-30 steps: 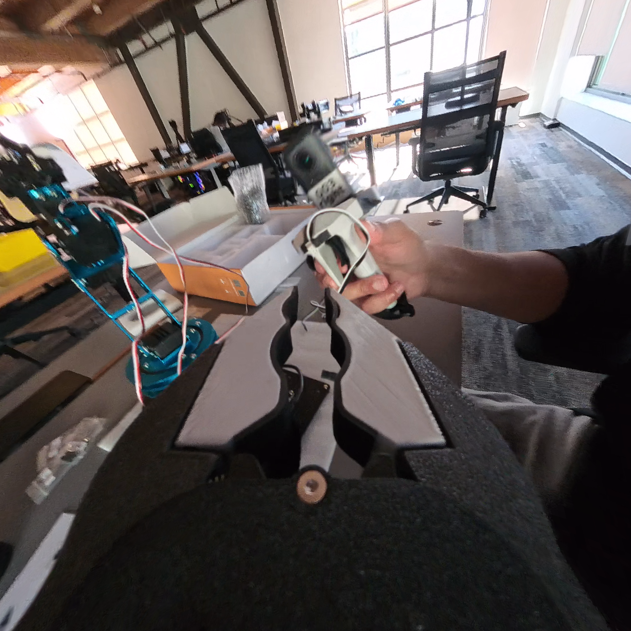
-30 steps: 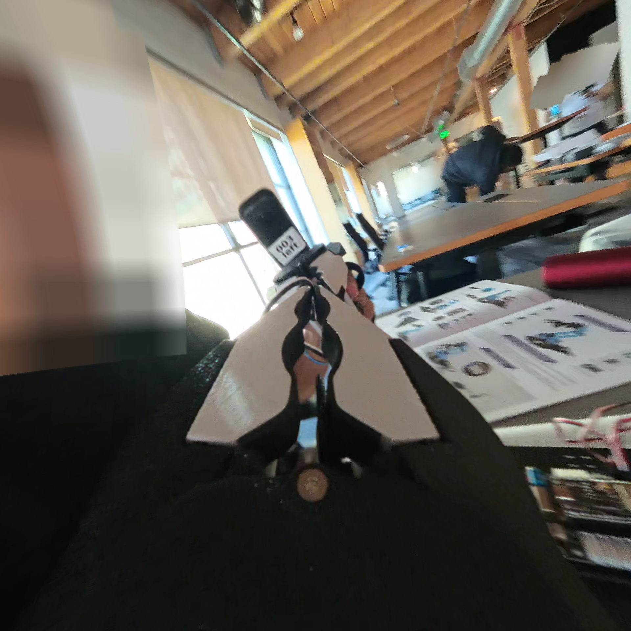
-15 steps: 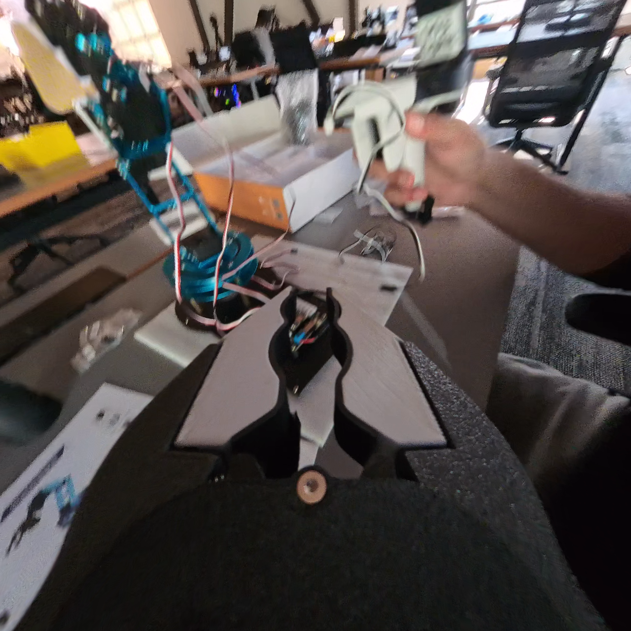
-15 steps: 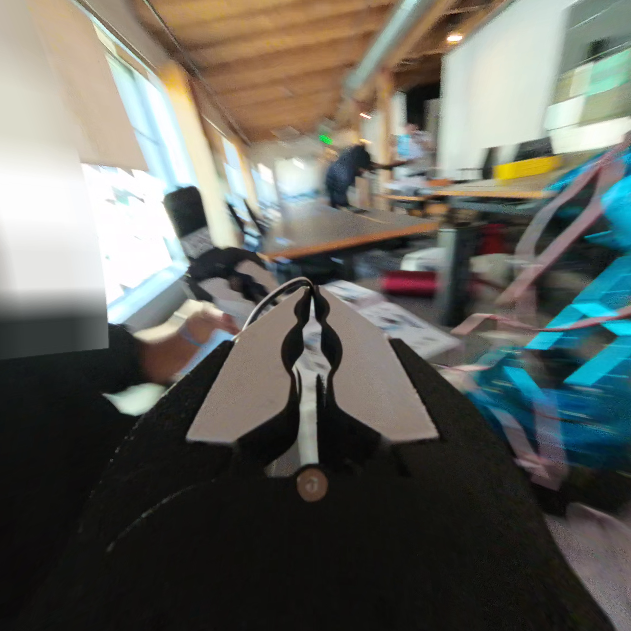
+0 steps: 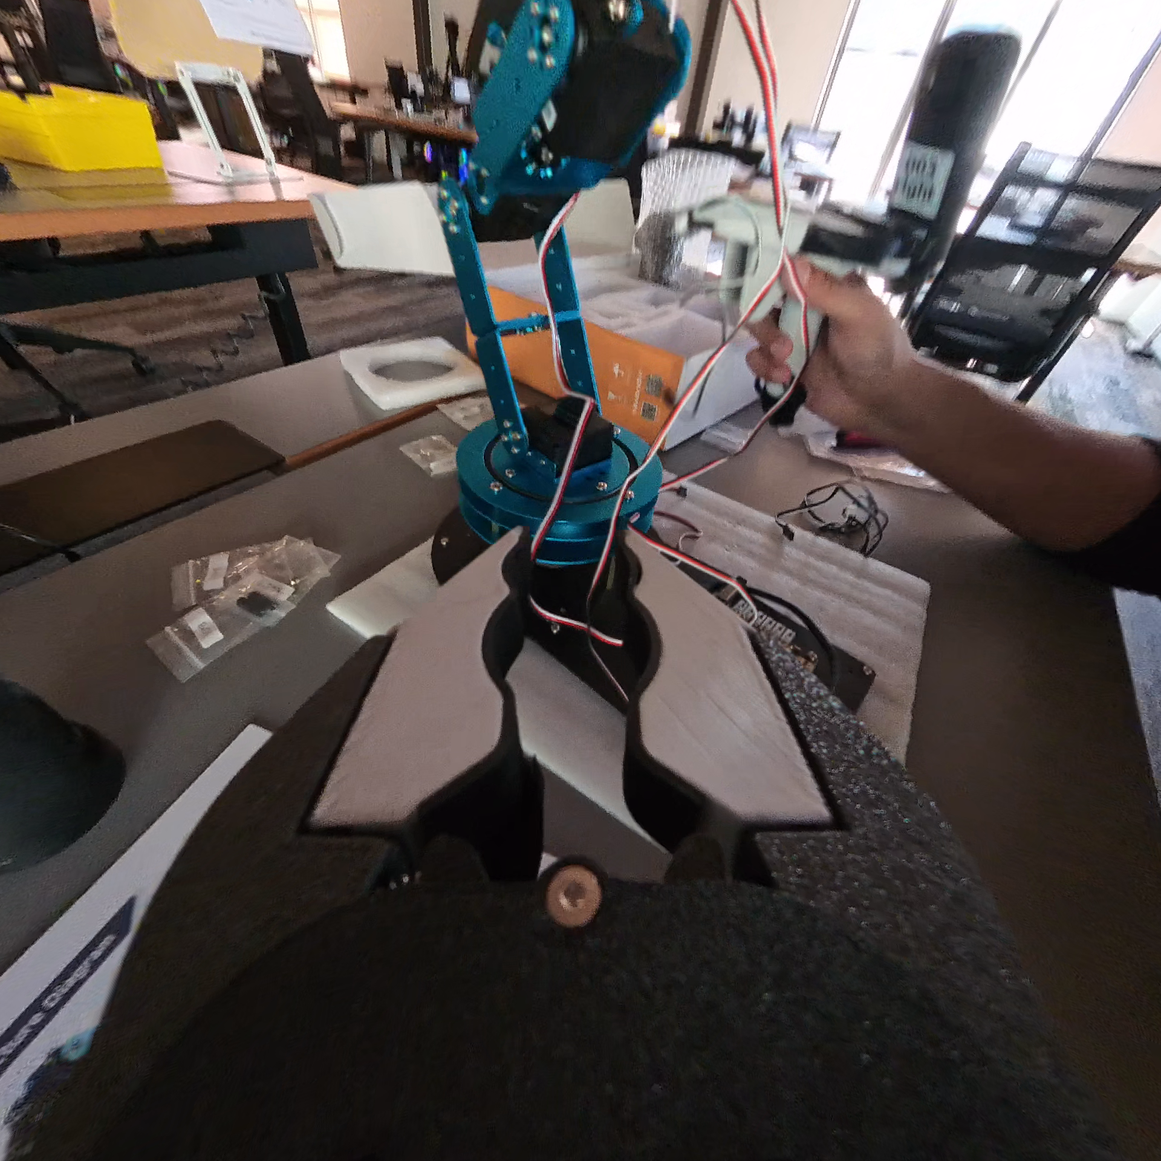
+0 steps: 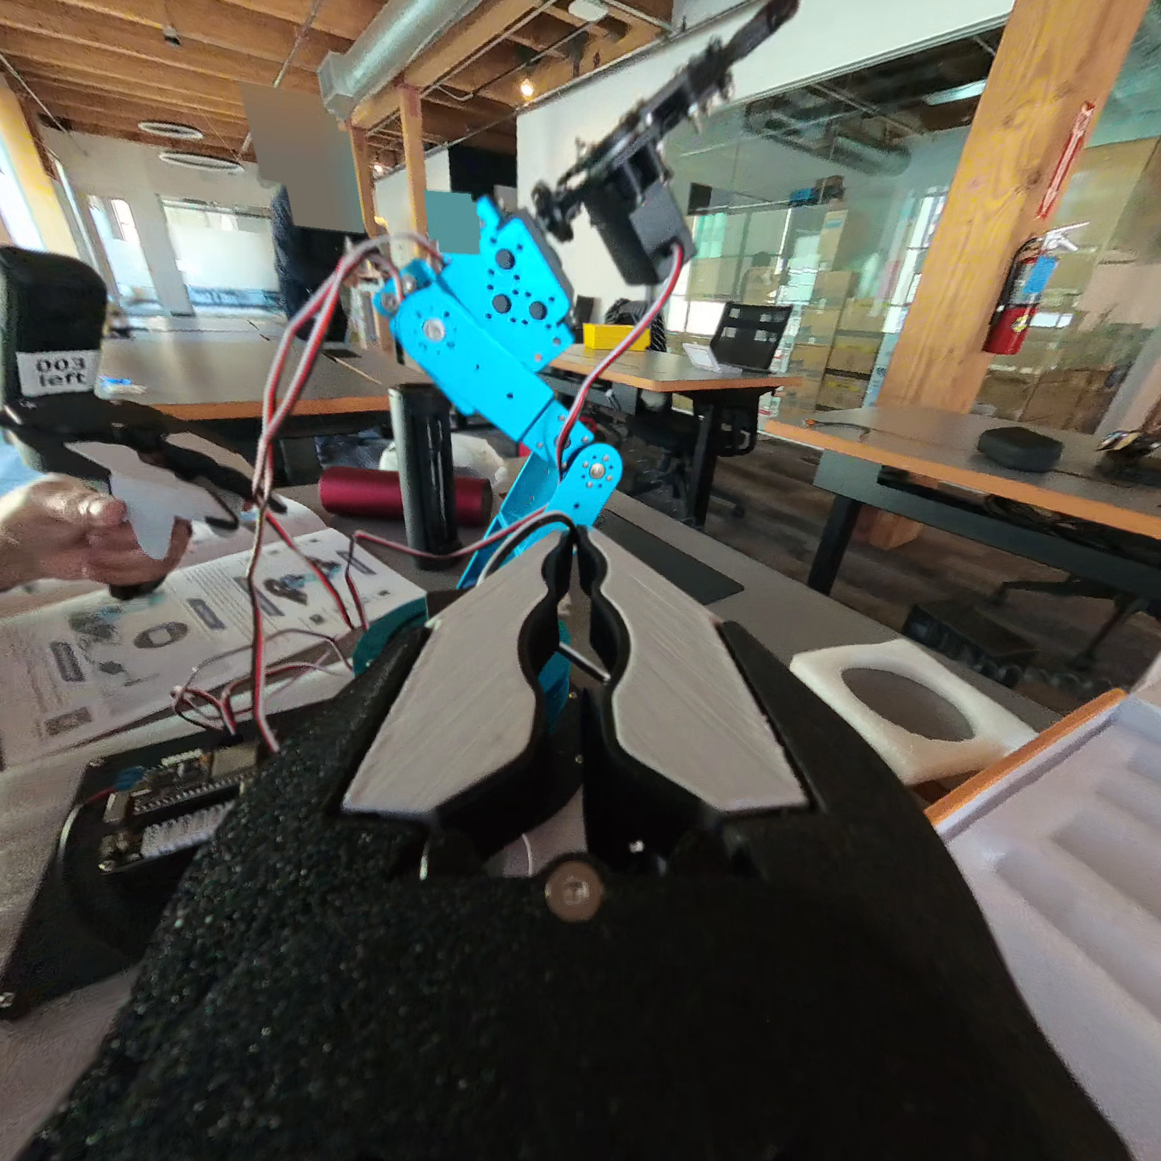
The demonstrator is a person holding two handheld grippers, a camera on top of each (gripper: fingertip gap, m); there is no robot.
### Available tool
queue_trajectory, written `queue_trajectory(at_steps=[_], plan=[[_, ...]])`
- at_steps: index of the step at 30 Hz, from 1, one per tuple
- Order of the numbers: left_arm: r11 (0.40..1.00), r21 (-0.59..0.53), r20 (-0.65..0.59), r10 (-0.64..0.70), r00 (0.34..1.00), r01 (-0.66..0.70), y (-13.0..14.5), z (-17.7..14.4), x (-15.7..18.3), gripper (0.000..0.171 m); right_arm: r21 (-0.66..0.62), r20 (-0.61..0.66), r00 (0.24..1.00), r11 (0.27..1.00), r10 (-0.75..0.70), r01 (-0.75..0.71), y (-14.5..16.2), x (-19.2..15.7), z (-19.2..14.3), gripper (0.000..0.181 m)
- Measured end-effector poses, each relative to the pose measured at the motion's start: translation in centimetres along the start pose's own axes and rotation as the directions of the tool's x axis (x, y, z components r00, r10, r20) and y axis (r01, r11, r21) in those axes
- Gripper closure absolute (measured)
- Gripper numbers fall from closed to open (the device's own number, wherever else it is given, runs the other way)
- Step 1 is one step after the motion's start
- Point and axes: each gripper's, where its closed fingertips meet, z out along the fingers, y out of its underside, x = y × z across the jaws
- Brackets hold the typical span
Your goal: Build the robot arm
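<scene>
A blue metal robot arm kit (image 5: 528,352) stands on a round blue base (image 5: 559,477), trailing red, white and black wires (image 5: 691,389). My left gripper (image 5: 575,534) is open and empty. Its tips sit just in front of the base, with loose wires between the fingers. My right gripper (image 6: 575,534) is shut beside the arm's lower joint (image 6: 496,352). A dark wire (image 6: 440,553) runs to its tips; I cannot tell if it is pinched. Each gripper shows in the other view: the right one (image 5: 722,220) and the left one (image 6: 245,502), both hand-held.
A circuit board (image 6: 169,798) lies on a white foam sheet (image 5: 835,584) by the base. An instruction booklet (image 6: 125,641), small parts bags (image 5: 239,590), an orange and white box (image 5: 628,370), a white foam ring (image 6: 904,710), a black cylinder (image 6: 427,477) and a red one (image 6: 364,493) surround it. Across from one pair of fingers to the other is roughly 25 cm.
Both views have swung onto the blue arm. My left gripper dropped and moved in toward the base, still open. My right gripper moved away from the left one to the arm, still shut.
</scene>
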Motion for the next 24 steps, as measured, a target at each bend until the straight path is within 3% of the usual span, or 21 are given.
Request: queue_trajectory(at_steps=[2,6,9,13,16,19,21,24], plan=[[0.998,0.051,-0.005,-0.028,1.0,0.029,0.3,-0.4,-0.2,0.146,0.013,-0.036,0.997,0.998,-0.062,0.062,0.3,-0.4,-0.7,0.181],[0.999,0.034,0.035,0.012,0.999,-0.013,2.0,-0.8,-1.1,0.146,0.04,-0.057,0.996,0.997,-0.07,0.072,1.4,-1.5,-1.2,0.181],[1.0,-0.008,0.027,0.016,1.0,-0.015,3.0,-0.5,-1.1,0.146,-0.041,-0.021,0.999,0.998,-0.047,0.046,3.7,-1.9,-0.1,0.181],[0.999,-0.03,0.033,-0.039,0.999,0.04,3.0,0.5,-0.3,0.139,-0.064,-0.006,0.999,0.997,0.046,-0.046,4.5,-1.2,-0.1,0.181],[0.995,-0.048,0.06,-0.086,0.994,0.089,2.4,0.8,1.4,0.136,-0.219,0.043,0.999,0.976,0.01,-0.001,5.0,-1.6,-0.7,0.181],[0.993,-0.032,0.105,-0.113,0.988,0.117,1.4,0.4,3.6,0.137,-0.353,0.131,0.988,0.928,-0.076,0.118,2.8,-2.9,-3.5,0.181],[0.989,-0.054,0.124,-0.133,0.983,0.14,1.4,-0.2,5.3,0.138,-0.361,0.106,0.99,0.924,-0.096,0.128,1.0,-4.0,-6.0,0.181],[0.985,-0.106,0.146,-0.121,0.982,0.138,1.8,-1.6,7.9,0.136,-0.44,0.085,0.99,0.887,-0.113,0.139,1.0,-6.4,-9.7,0.181]])
